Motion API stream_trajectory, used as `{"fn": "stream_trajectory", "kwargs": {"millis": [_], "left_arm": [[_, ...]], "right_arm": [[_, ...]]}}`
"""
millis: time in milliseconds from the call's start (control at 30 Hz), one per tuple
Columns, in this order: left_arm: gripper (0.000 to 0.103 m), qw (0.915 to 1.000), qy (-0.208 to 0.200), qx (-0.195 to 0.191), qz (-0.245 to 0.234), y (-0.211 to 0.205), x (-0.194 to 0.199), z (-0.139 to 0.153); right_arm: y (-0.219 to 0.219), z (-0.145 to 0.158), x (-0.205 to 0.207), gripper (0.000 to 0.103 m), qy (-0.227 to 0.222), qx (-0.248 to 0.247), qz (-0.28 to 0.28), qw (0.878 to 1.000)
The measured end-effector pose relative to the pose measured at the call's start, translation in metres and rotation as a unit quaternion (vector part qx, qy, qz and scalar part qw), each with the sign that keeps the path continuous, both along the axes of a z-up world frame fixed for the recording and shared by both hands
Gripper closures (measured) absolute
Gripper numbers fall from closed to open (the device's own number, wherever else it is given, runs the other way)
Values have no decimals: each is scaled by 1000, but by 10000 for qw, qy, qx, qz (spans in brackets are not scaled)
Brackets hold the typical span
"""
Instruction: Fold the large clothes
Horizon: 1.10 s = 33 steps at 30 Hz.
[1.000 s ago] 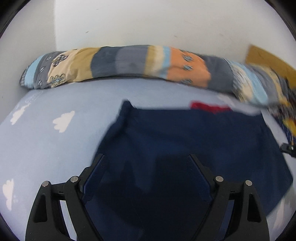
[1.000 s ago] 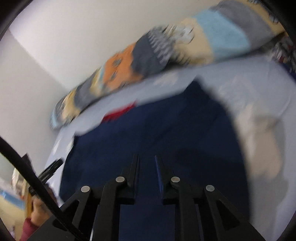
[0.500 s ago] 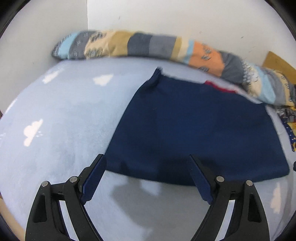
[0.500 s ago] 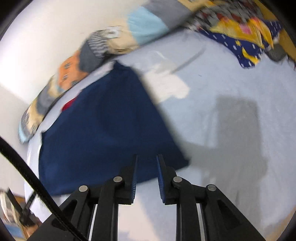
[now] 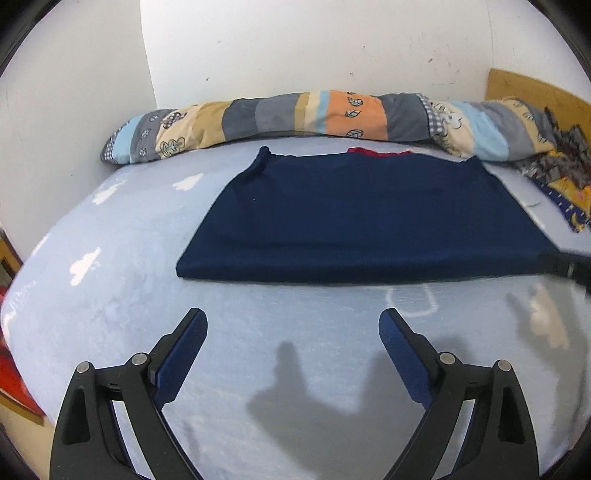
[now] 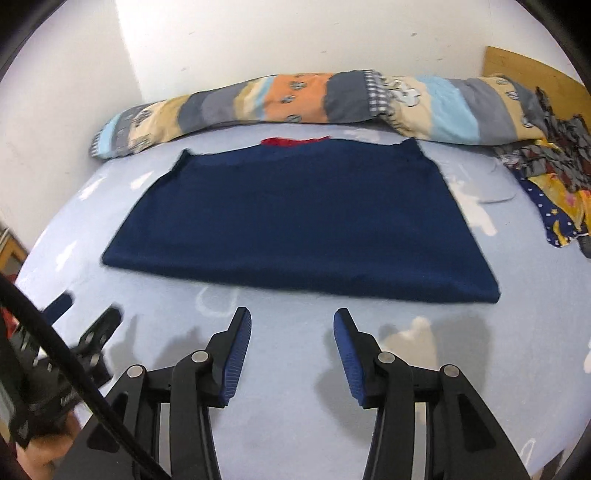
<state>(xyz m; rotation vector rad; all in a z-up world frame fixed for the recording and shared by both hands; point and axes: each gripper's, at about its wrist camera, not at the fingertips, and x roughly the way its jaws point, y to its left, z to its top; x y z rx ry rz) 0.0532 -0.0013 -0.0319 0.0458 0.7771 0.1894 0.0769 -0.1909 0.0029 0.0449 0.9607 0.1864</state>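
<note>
A folded navy garment (image 5: 365, 218) lies flat on the light-blue bed (image 5: 110, 295), a red strip showing at its far edge. Behind it a patchwork bolster (image 5: 295, 118) runs along the wall. The left hand-held gripper (image 5: 291, 332) hovers spread wide, short of the garment.

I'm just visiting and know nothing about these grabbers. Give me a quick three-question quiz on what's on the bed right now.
1. True or false: the left gripper grips the garment.
2. What color shows at the garment's far edge? A red, B green, C white.
3. Fill in: the patchwork quilt lies rolled between the garment and the ____.

Key: 1 false, both it and the right gripper are open above the bedsheet; 2 A; 3 wall.
</note>
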Motion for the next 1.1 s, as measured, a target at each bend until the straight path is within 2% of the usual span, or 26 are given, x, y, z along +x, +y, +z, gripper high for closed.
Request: {"fn": "stream_trajectory", "kwargs": {"millis": [100,200,333,400,500,567,667,767,900,1000,1100], "left_arm": [[9,9997,-36,45,248,9,19,-1],[9,9989,-182,19,439,15,32,2],[9,9988,-331,75,358,13,36,7],[9,9989,-373,45,287,11,35,12],[9,9986,-460,-34,269,10,31,18],[9,9984,-497,-50,267,10,30,20],[9,9982,-524,-31,288,10,28,21],[10,9982,-513,3,313,12,27,19],[9,9981,-506,0,358,15,26,19],[9,9979,-533,-36,367,17,26,20],[10,9976,-588,-36,357,16,24,21]], "right_arm": [[-17,-9,35,51,121,64,-242,9996],[-27,-22,57,51,260,-242,-397,9986],[-41,-51,76,50,791,-190,-627,9947],[-41,-56,81,46,882,-188,-640,9939],[-34,-51,80,43,847,-313,-628,9939],[-22,-39,73,43,509,-282,-498,9971],[4,-31,66,43,125,-505,-76,9986],[20,-46,67,43,309,-460,152,9983],[27,-65,70,42,511,-650,218,9963],[23,-64,72,41,582,-515,152,9969],[25,-55,66,41,359,-458,134,9982]]}}
